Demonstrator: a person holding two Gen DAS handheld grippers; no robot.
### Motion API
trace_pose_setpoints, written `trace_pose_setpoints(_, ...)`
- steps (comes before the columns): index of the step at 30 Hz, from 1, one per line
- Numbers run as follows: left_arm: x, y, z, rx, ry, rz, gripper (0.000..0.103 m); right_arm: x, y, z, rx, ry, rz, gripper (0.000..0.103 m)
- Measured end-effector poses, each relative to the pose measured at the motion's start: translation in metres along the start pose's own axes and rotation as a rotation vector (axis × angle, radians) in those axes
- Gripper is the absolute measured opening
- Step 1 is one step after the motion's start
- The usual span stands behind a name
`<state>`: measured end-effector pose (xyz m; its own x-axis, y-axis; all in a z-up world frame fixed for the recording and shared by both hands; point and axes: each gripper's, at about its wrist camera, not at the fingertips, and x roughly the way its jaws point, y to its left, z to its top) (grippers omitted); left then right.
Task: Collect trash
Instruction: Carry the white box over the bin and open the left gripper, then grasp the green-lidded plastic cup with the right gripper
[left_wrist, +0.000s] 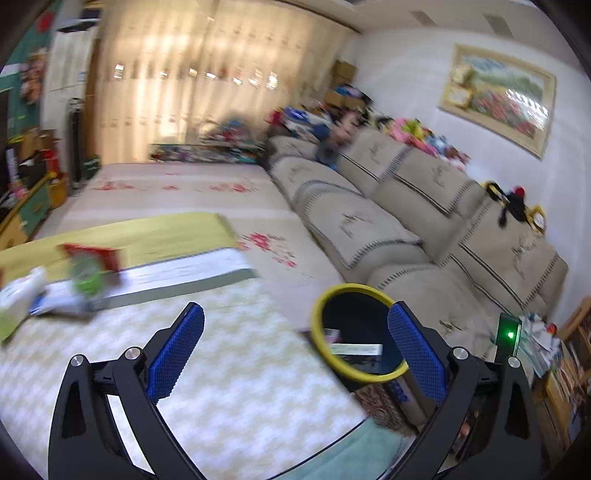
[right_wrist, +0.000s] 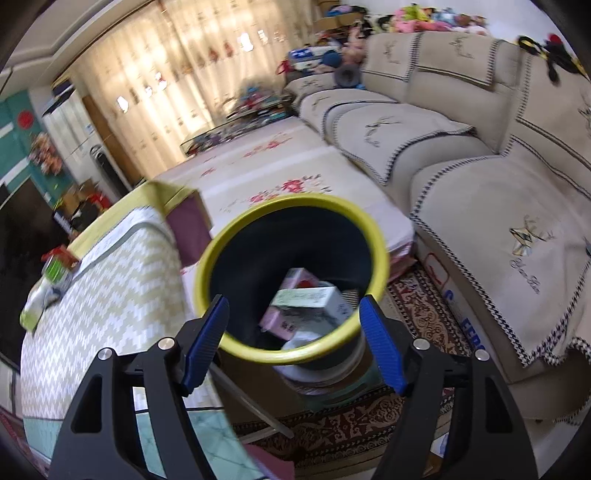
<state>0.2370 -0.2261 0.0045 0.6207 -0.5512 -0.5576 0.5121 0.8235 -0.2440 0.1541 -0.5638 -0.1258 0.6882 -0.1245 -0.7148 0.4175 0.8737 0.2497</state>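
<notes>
Zigzag-patterned cloth surface (left_wrist: 229, 369) carries remaining packet litter (left_wrist: 55, 291) at far left, nearer the spread, empty left tool (left_wrist: 295, 347); right tool (right_wrist: 291, 343), likewise spread, is held over the yellow-rimmed black bin (right_wrist: 236, 236).

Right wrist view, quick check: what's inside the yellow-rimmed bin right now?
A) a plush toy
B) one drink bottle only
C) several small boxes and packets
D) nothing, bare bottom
C: the right wrist view looks down into the yellow-rimmed bin and shows pink and white boxes piled at the bottom, with the right gripper open and empty just above the rim.
</notes>
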Motion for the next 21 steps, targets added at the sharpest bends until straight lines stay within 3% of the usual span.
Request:
trace_pose_setpoints(11,-0.136,0.153,-0.074,-0.145,-0.146,0.411,0.098,0.018,0.114,-0.007,-0.19,0.051,0.083,0.07)
trace_pose_setpoints(16,-0.164,0.194,-0.1,-0.185,-0.163,0.501,0.098,0.025,0.182,-0.008,-0.297,0.068,0.136,0.07)
trace_pose_setpoints(21,-0.17,0.221,-0.118,-0.238,-0.16,0.486,0.098,0.03,0.253,-0.009,-0.39,0.079,0.216,0.07)
